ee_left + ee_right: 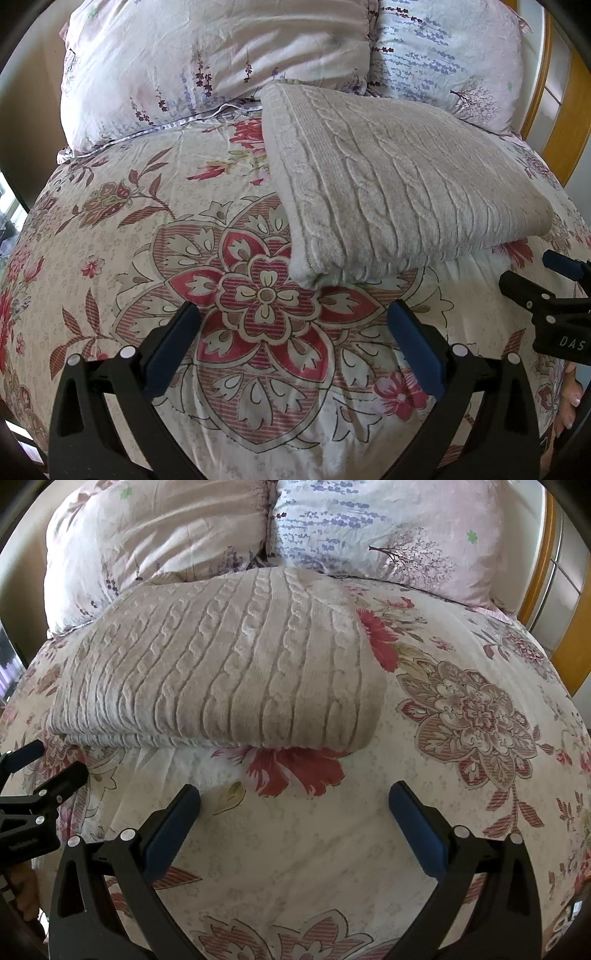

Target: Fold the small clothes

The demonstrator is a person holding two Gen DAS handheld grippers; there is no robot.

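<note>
A beige cable-knit garment [399,184] lies folded into a thick rectangle on the floral bedspread [110,229]. It also shows in the right wrist view [221,664]. My left gripper [293,314] is open and empty, just short of the garment's near left corner. My right gripper [293,794] is open and empty, a little in front of the garment's near right edge. The right gripper also shows at the right edge of the left wrist view [561,295]. The left gripper shows at the left edge of the right wrist view [37,771].
Two floral pillows [207,62] [450,62] lean behind the garment at the head of the bed. A wooden headboard frame [569,122] stands at the far right. The bedspread [480,716] stretches right of the garment.
</note>
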